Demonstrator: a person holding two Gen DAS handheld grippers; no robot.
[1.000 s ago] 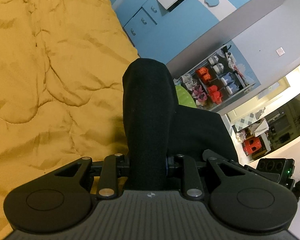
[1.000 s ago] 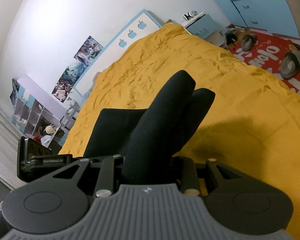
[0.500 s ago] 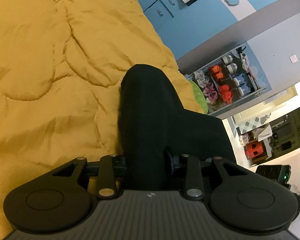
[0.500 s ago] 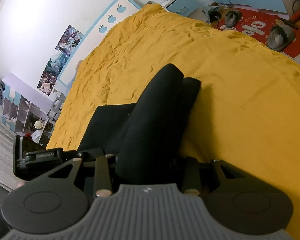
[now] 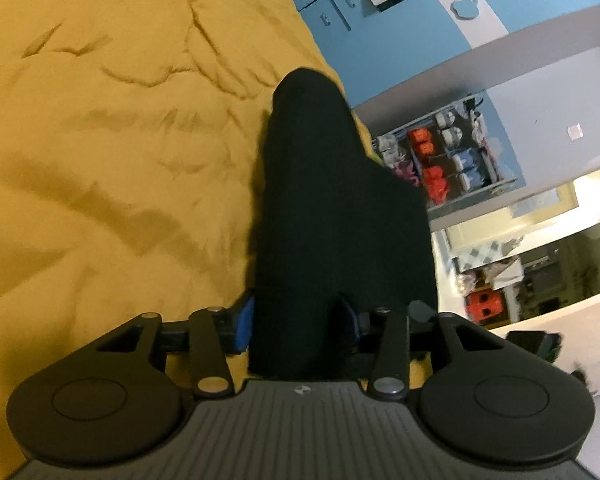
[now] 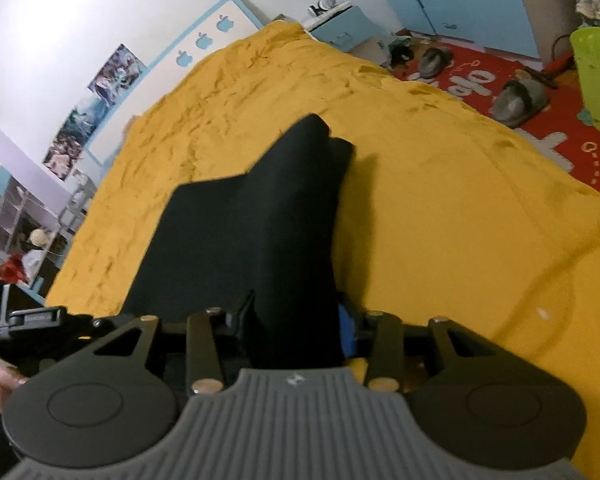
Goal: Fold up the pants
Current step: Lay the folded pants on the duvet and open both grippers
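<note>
**Pants on the yellow bed, both tongs letting go**

Pants (image 5: 332, 208), black and folded into a thick band, lie on a wrinkled mustard-yellow bed cover (image 5: 100, 160); one end rises between each pair of tongs. The left tongs (image 5: 296, 324) are opening, with a blue pad showing at the cloth's left edge and the fabric between the jaws. The right tongs (image 6: 300, 328) are opening too, the pants between them and a strip of blue pad bared on the right.

Blue cupboards (image 5: 380, 40) stand beyond the bed, and an open shelf (image 5: 448, 156) holds orange, white and blue items. In the right wrist view a white headboard (image 6: 204, 40) carries blue apple shapes, and posters (image 6: 96, 100) hang on the wall. A red rug (image 6: 540, 92) bears white letters, too cut off to read. Grey slippers (image 6: 516, 100) sit on it near a green bin (image 6: 596, 76). A small blue nightstand (image 6: 340, 24) stands by the bed's far corner.
</note>
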